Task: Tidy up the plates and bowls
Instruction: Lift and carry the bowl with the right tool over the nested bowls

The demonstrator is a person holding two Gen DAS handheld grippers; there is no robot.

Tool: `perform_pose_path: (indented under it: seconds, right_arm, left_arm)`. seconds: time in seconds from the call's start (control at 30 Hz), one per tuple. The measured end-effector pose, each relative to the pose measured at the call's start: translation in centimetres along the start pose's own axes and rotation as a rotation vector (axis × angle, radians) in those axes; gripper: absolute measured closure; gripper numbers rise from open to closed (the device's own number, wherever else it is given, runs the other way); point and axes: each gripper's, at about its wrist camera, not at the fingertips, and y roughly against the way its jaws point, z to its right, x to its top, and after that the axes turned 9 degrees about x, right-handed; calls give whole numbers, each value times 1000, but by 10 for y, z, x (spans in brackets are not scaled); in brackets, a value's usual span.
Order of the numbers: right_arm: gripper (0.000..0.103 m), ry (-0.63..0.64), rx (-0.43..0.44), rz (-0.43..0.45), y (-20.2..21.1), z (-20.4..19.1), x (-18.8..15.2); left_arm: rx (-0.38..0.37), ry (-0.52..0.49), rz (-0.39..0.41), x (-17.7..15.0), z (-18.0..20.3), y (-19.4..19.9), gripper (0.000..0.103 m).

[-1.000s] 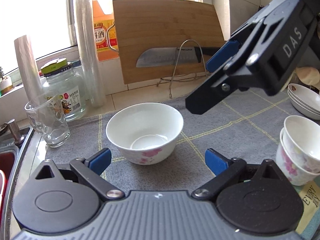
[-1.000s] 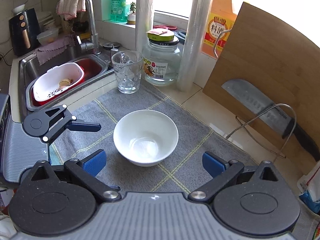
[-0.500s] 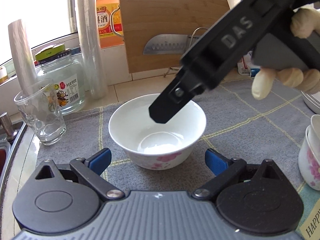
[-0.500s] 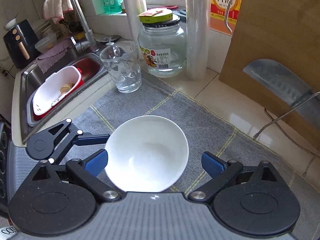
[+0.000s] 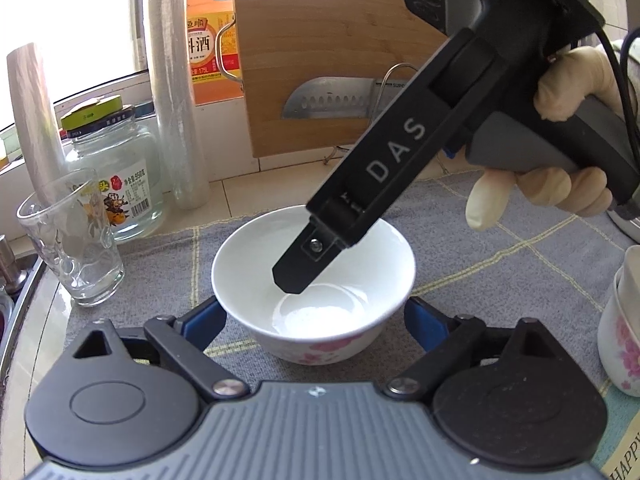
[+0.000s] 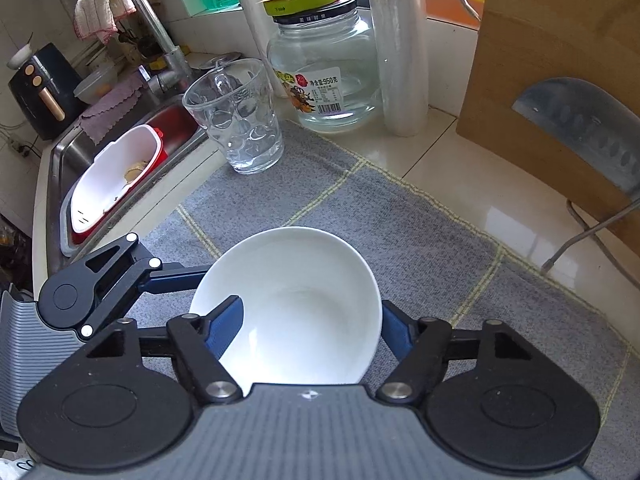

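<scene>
Right gripper (image 6: pixel 312 330), held in a gloved hand (image 5: pixel 560 152), points steeply down; jaws have just closed, one finger inside the bowl (image 6: pixel 292 304), one outside. Left gripper (image 5: pixel 314 320) straddles it, jaws narrowing.

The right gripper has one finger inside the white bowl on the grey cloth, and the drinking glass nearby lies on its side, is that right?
No: the drinking glass stands upright, as the right wrist view shows. The rest holds: the right gripper, jaws just closed on the wall, has one finger inside the white bowl on the grey cloth.
</scene>
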Motion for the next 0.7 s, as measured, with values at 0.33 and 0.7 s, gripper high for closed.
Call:
perform_pose_path:
  seconds: [0.33, 0.7]
  right_arm:
    - [27, -21, -1, -1, 2, 0, -1]
    - [27, -45, 18, 14, 22, -13, -10]
  left_arm:
    - [5, 9, 0, 0, 1, -1, 11]
    - [-4, -26, -2, 4, 6, 22, 11]
